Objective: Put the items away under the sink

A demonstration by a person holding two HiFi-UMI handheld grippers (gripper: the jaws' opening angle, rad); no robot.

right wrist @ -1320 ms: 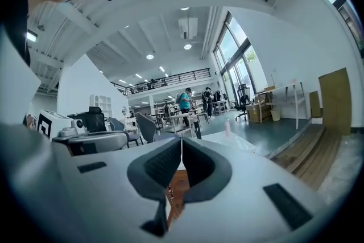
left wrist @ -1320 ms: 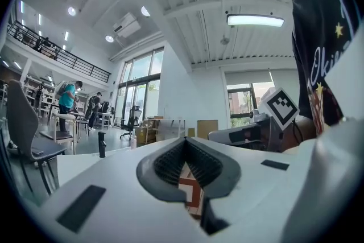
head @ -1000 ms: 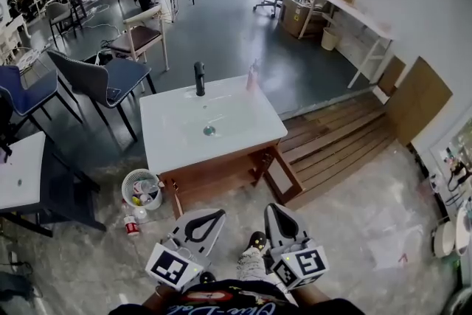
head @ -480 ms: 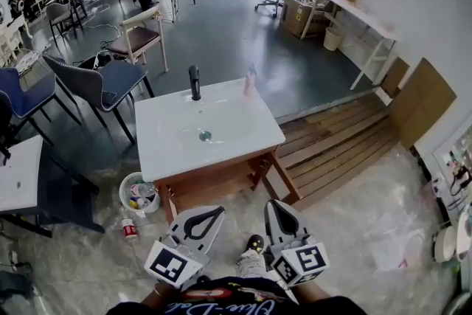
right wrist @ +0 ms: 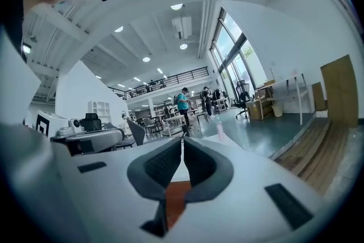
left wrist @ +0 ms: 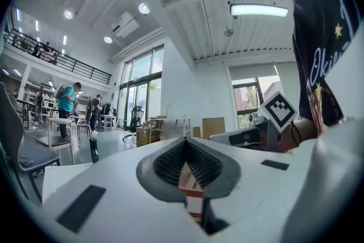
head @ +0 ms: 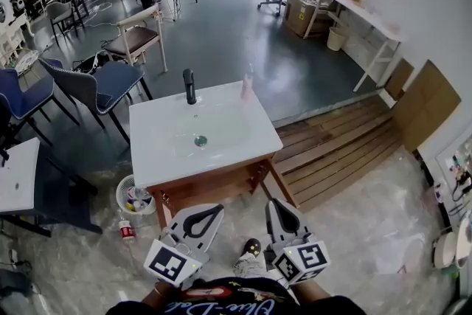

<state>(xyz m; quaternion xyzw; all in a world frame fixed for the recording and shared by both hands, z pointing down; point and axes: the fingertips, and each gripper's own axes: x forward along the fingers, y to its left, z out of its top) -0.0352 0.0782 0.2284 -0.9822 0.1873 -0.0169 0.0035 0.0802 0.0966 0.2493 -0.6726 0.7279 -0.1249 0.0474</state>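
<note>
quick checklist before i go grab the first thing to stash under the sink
1. Grippers empty: ok. The left gripper and right gripper hold nothing.
2. Jaws ready to grasp: not ok. Both pairs are shut.
3. Items found: ok. A basket stands on the floor left of the cabinet, with a small bottle in front of it. A pink bottle stands upright at the back of the sink top.
4. Close enough to pick: not ok. Both grippers are short of the cabinet and the basket.
5. Room under the sink: cannot tell. The steep view hides the inside.
</note>
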